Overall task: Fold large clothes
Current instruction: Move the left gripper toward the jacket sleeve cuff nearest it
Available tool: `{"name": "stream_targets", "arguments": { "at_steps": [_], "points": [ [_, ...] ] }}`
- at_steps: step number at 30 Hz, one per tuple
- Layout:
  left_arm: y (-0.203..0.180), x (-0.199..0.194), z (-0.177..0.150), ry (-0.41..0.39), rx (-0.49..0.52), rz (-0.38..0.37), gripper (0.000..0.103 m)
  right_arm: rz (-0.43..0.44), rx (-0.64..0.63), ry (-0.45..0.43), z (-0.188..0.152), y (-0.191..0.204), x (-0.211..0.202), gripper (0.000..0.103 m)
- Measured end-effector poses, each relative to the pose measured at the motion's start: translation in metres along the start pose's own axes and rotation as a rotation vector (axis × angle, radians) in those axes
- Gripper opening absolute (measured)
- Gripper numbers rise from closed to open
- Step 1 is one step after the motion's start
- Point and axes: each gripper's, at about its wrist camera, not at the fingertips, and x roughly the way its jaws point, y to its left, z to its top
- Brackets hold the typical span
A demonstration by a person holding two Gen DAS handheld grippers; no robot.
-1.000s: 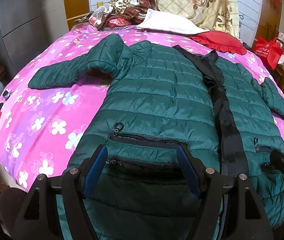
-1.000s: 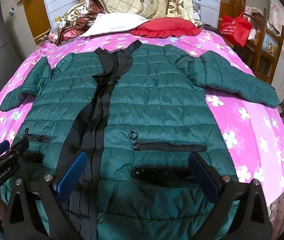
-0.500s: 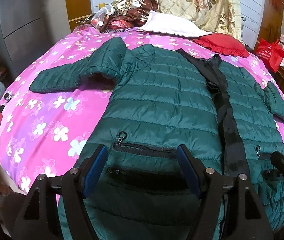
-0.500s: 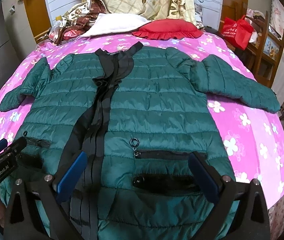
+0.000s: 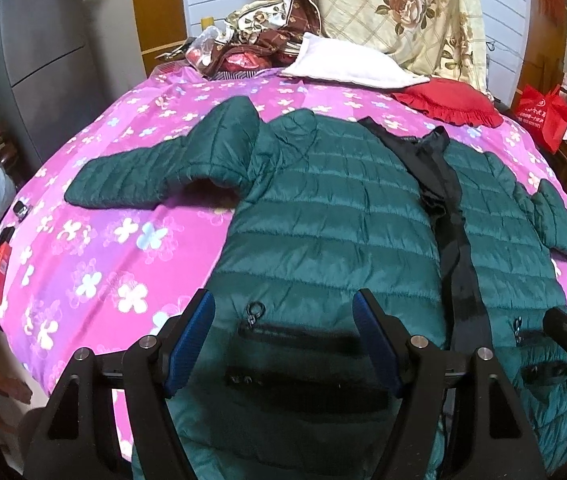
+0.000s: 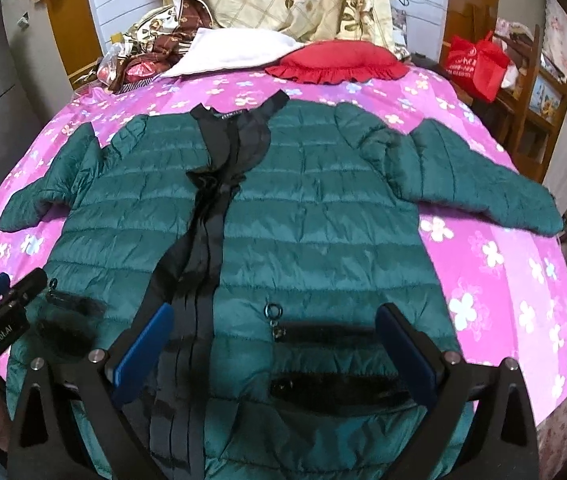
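One green jacket [image 5: 335,216], two sleeves spread, two open-jawed hand-held grippers [image 5: 283,344] [image 6: 271,354].

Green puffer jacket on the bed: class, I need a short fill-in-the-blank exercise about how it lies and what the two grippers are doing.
1. The green jacket lies spread flat on a bedspread whose main colour is ____.
2. Both its sleeves are spread ____ from the body.
3. The jaws of the left gripper and right gripper stand ____, holding nothing.
4. The cushion beyond the collar is ____.

Missing words: pink; outward; open; red
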Motion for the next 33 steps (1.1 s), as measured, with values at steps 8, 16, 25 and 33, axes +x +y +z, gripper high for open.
{"name": "stream_targets", "arguments": {
  "at_steps": [8, 16, 25, 33],
  "points": [
    [-0.002, 0.000, 0.019, -0.024, 0.003, 0.004, 0.049, 0.012, -0.007, -0.047, 0.014, 0.005, -0.004, 0.102],
    [-0.006, 0.007, 0.035, -0.026, 0.006, -0.004, 0.049, 0.025, 0.013, -0.048, 0.027, 0.008, 0.001, 0.102],
    [-0.007, 0.020, 0.057, -0.056, 0.014, -0.011, 0.049, 0.044, 0.059, -0.029, 0.052, 0.003, 0.018, 0.102],
    [-0.001, 0.040, 0.078, -0.051, -0.002, -0.003, 0.049, 0.031, 0.022, -0.041, 0.076, 0.011, 0.037, 0.102]
  ]
}}
